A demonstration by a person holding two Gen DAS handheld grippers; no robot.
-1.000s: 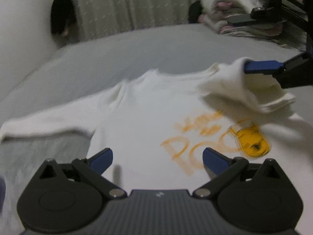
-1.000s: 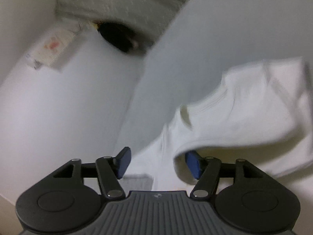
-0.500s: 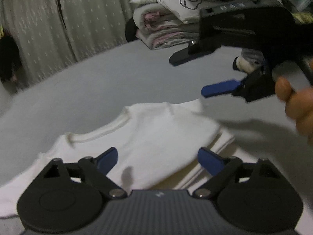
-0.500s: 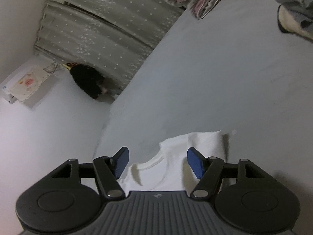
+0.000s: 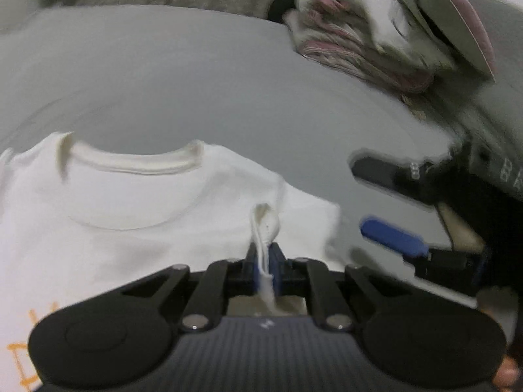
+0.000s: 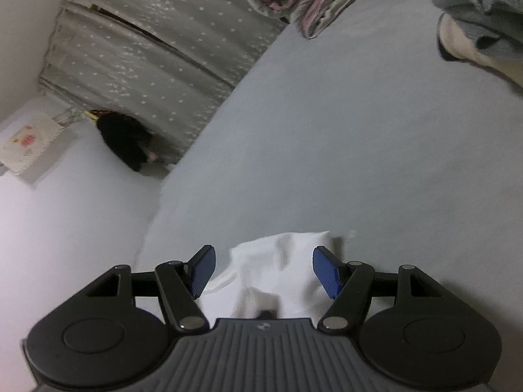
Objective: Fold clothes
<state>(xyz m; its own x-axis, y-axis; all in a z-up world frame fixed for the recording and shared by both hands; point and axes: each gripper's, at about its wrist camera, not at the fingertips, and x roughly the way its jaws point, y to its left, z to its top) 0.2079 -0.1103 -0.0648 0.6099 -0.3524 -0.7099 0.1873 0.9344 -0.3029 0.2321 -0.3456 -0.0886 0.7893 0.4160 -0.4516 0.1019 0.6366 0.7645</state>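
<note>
Mid-fold on the bed (image 5: 196,75): left gripper (image 5: 265,263) pinches the white shirt (image 5: 137,202) below its collar, right gripper (image 6: 263,271) gapes empty beside it, needing its own hold.

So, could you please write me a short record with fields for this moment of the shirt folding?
surface: grey bed sheet
garment: white shirt lying flat, collar away from the camera, orange print at its near left corner
left claw: shut on a pinched fold of the white shirt
right claw: open, white cloth between its pads, neither pad pressing it
background: folded bedding, dotted curtain
</note>
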